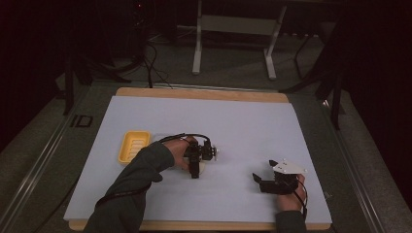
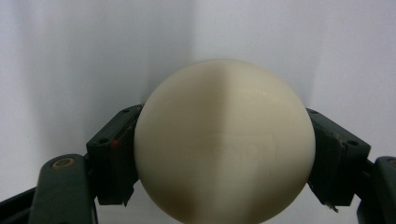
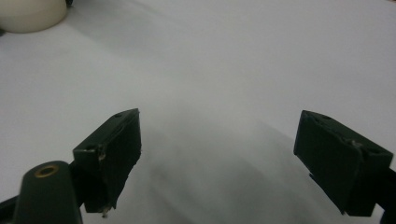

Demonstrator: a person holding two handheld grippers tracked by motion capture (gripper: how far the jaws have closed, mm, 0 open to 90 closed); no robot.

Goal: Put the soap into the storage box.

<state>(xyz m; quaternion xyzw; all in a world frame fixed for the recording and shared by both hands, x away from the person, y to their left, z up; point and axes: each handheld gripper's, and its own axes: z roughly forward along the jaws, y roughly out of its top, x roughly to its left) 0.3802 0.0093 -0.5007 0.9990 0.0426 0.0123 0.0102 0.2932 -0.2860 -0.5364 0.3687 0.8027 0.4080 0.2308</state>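
- Left claw (image 2: 224,158) has the cream ball (image 2: 224,140) between its jaws, both pads against the ball's flanks at about mid-height: clamped on it, as far as the left gripper view tells.
- Ball sits on the white counter (image 1: 243,121), under the left claw's nose; yellow tray (image 1: 133,145) just beyond the left wrist.
- Right claw (image 3: 233,158) jaws apart, nothing between them, parked well to the side.
- Judgement: grip at the widest line, squeeze evenly, lift straight; a round, smooth ball may squirt out if off-centre.
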